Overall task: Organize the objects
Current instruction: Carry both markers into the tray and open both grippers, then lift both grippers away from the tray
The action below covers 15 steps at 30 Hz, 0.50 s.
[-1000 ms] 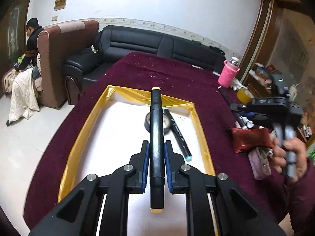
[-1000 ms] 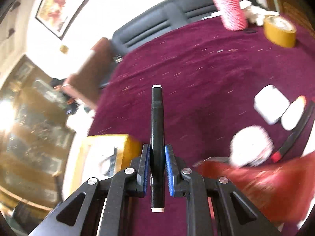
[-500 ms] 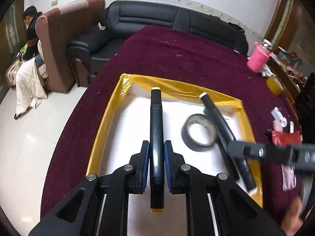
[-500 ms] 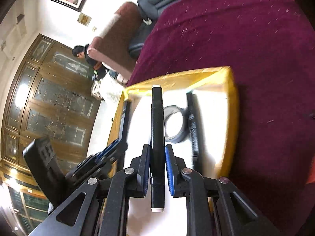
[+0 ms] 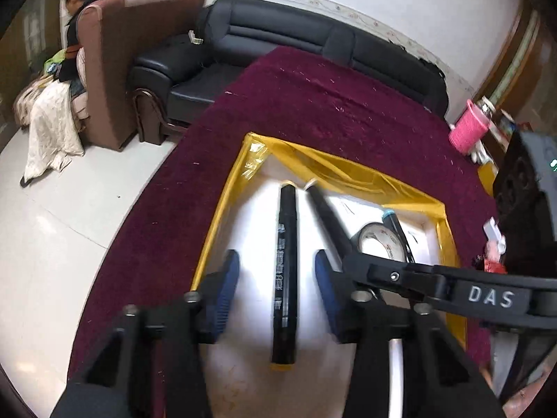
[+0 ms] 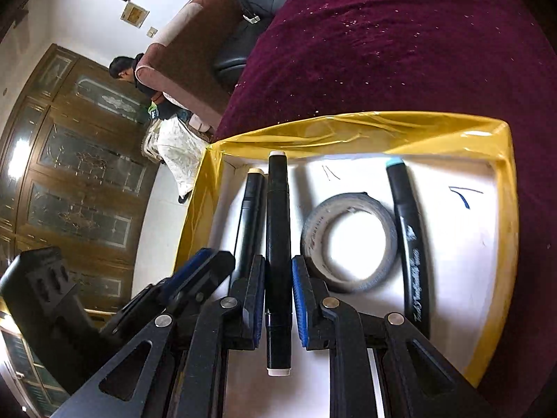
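Observation:
A yellow-rimmed tray [image 5: 351, 170] [image 6: 348, 129] with a white floor sits on the maroon tablecloth. My left gripper [image 5: 276, 264] is low over the tray's left side. Its jaws are opening, and a black marker with yellow ends [image 5: 286, 271] [image 6: 251, 205] lies loose between the pads, touching neither. My right gripper [image 6: 277, 264] [image 5: 351, 257] is right beside it, shut on a black marker with white ends [image 6: 278, 244] [image 5: 325, 212] that points into the tray. A grey tape roll [image 6: 348, 240] [image 5: 377, 244] and a teal-capped marker [image 6: 409, 244] lie in the tray's right half.
A pink cup [image 5: 466, 132] and small items [image 5: 494, 237] stand on the cloth at the right. The table's rounded edge [image 5: 167, 188] drops to a tiled floor on the left. Behind are a black sofa [image 5: 278, 45] and an armchair [image 5: 139, 52] with a person seated.
My left gripper has sunk into the tray and opened, letting go of the yellow-ended marker. My right gripper has carried its white-ended marker from the cloth to over the tray, beside the left one.

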{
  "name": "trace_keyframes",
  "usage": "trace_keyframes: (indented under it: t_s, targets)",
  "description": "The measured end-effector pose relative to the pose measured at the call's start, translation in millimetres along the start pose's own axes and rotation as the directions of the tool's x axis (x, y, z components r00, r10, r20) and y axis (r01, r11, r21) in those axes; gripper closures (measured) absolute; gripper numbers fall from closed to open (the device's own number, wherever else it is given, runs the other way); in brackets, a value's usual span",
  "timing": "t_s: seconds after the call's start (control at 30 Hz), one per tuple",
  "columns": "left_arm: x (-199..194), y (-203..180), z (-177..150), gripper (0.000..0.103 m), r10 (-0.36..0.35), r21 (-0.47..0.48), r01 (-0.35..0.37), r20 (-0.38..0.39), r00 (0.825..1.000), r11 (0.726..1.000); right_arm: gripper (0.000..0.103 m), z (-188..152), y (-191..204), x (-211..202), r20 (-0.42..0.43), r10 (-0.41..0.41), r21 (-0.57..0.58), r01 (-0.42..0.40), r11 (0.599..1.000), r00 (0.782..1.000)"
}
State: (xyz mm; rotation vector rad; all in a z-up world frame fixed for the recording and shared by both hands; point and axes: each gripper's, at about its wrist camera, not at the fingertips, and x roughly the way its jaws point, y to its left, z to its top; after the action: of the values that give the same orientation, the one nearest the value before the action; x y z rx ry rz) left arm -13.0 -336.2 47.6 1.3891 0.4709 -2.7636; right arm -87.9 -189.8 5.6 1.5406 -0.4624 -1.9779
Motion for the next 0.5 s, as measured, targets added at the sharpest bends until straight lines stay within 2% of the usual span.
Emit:
trace_keyframes:
  t_s: [0.07, 0.1, 0.17, 0.23, 0.27, 0.33, 0.37, 0.43, 0.5]
  targets:
    - [-7, 4, -2, 0.049, -0.052, -0.027, 0.052, 0.008, 0.999, 0.998, 0.084, 1, -7, -1, -0.002, 0.013, 0.022, -0.013, 1.000, 1.000]
    - [-11, 4, -3, 0.048, -0.056, -0.031, 0.057, 0.016, 0.998, 0.998, 0.082, 1, -7, -2, 0.006, 0.009, 0.022, -0.009, 1.000, 1.000]
    - [-23, 4, -3, 0.035, -0.050, -0.029, 0.052, 0.043, 0.998, 0.998, 0.077, -1, -4, -12, 0.042, -0.022, -0.011, 0.022, 1.000, 0.999]
    - [-34, 1, -5, 0.029, -0.053, -0.030, 0.055, 0.068, 0.996, 0.998, 0.062, -5, 0, -29, 0.081, -0.029, -0.048, 0.032, 0.998, 0.996]
    - [-41, -1, -6, 0.027, -0.064, -0.032, 0.067, 0.077, 0.995, 0.997, 0.058, -8, 2, -41, 0.108, -0.029, -0.071, 0.037, 0.997, 0.994]
    - [-51, -6, -7, 0.023, -0.085, -0.028, 0.088, 0.091, 0.992, 0.996, 0.039, -17, 4, -66, 0.165, -0.038, -0.118, 0.058, 0.991, 0.986]
    - [-58, -11, -9, 0.020, -0.093, -0.023, 0.096, 0.103, 0.990, 0.995, 0.034, -23, 5, -80, 0.200, -0.048, -0.144, 0.078, 0.986, 0.979]
    - [-70, -22, -13, 0.017, -0.098, -0.005, 0.099, 0.128, 0.987, 0.995, 0.019, -36, 3, -105, 0.272, -0.075, -0.179, 0.127, 0.976, 0.959]
    - [-81, -36, -16, 0.015, -0.091, 0.025, 0.088, 0.153, 0.984, 0.996, 0.014, -51, -2, -130, 0.342, -0.101, -0.197, 0.177, 0.964, 0.934]
